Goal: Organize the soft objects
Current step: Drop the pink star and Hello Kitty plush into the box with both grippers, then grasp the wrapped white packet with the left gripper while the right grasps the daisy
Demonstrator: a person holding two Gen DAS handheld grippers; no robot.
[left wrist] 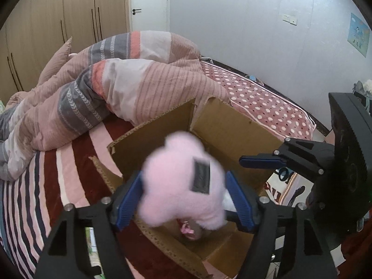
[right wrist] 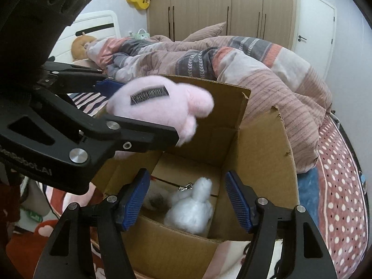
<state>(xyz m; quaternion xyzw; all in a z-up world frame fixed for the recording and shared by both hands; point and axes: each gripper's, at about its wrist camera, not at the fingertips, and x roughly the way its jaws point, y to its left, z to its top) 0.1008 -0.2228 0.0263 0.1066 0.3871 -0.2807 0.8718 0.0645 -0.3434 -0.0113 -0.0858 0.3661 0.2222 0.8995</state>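
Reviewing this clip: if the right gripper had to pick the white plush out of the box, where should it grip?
Grip the white plush across its rounded body, coming straight down through the open top of the cardboard box; its walls block side approaches, and the right gripper is open above it.

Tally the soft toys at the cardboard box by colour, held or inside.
Pink fluffy plush toy, held over the box in the left gripper: 1
White fluffy plush toy, inside the brown cardboard box: 1
Total: 2
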